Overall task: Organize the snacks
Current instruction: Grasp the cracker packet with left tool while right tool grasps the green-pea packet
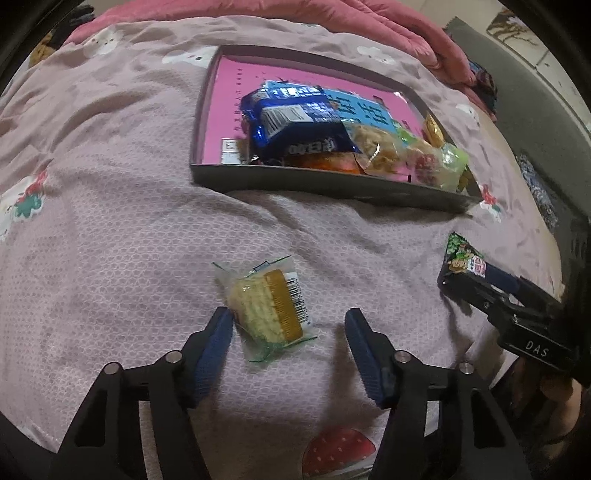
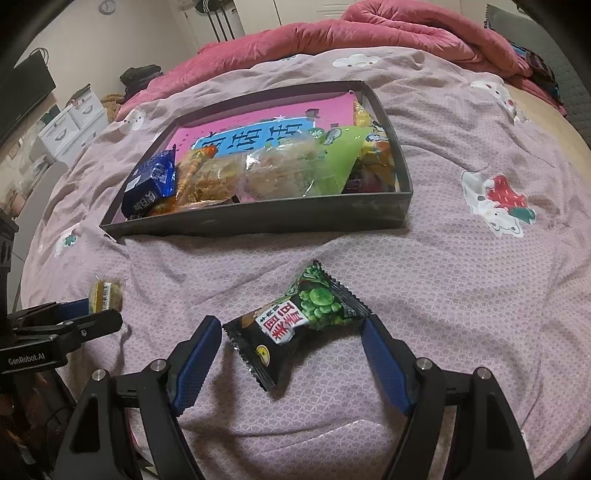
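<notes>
Both grippers sit low over the bed [image 1: 110, 229], each one straddling a small snack on the lilac sheet.

The left gripper [image 1: 288, 325] has its blue fingers [image 1: 214, 343] spread wide. Between them lies a clear-wrapped cake [image 1: 267, 306], pale yellow with a brown side and a barcode strip, tilted on the sheet. The left finger looks to be right against the wrapper's edge; the right finger stands clear of it.

The right gripper [image 2: 293, 343] is spread wide too, around a black pea packet [image 2: 295, 321] printed with green peas and a red-and-white label. The packet lies slantwise on the sheet, its crimped ends near each finger tip; whether either finger touches it I cannot tell. Nothing is gripped by either one.

Farther up the bed, toward the heaped pink quilt [image 2: 369, 33], rests a shallow dark tray [image 2: 258, 219] with a pink lining. Inside it sit a blue packet [image 2: 149, 184] at the near left corner, clear bags of pale snacks [image 2: 258, 173] across the middle, and a green bag [image 2: 340, 155] toward the right wall, with more wrappers crammed in the right end. Both loose snacks lie on the sheet on the near side of the tray, well apart from each other, the cake to the left of the pea packet.

A white drawer unit [image 2: 74, 125] stands beyond the bed's left edge.
</notes>
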